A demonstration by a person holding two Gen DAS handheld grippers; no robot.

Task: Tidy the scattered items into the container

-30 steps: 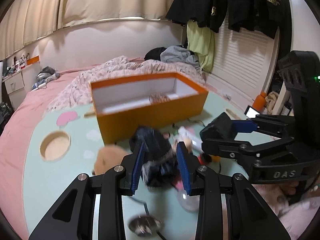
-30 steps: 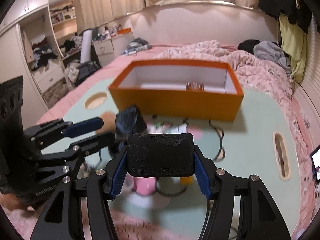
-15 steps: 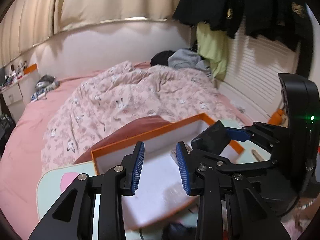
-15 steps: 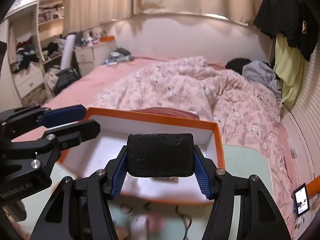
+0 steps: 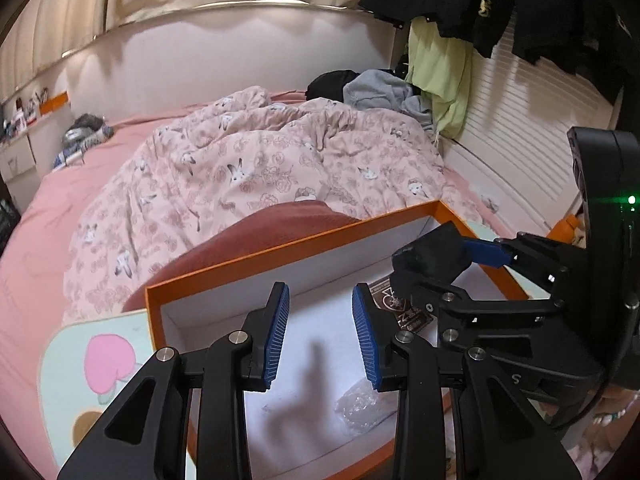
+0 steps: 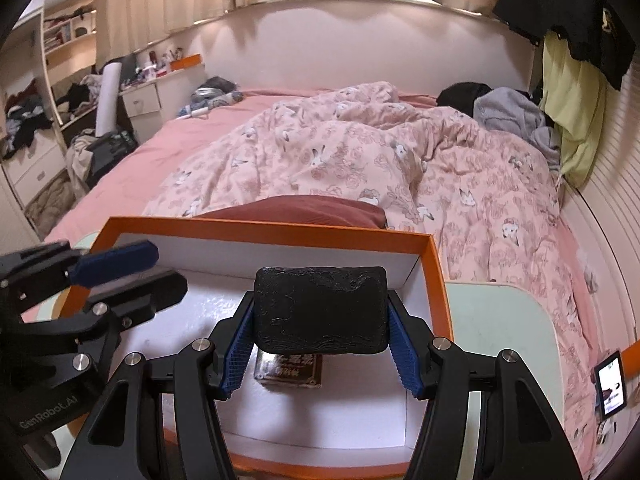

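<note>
An orange box with a white inside (image 5: 224,268) (image 6: 248,226) stands on the pale green table. My left gripper (image 5: 320,336) is open and empty, hovering over the box's inside. My right gripper (image 6: 320,332) is shut on a black rectangular case (image 6: 320,308) and holds it above the box; it also shows in the left wrist view (image 5: 430,258). A brown patterned pack (image 6: 290,372) (image 5: 404,308) lies on the box floor under the case. A clear crumpled wrapper (image 5: 358,406) lies on the box floor near the front.
The green table (image 6: 504,332) has a pink shape (image 5: 106,364) printed at its left end. A bed with a pink floral duvet (image 6: 360,160) lies behind the box. A phone (image 6: 610,384) lies at the right. Clothes hang on the right wall.
Both grippers rose from the cluttered table and moved over the box. The left gripper let go of the dark bundle it held and is empty. The right still holds the black case.
</note>
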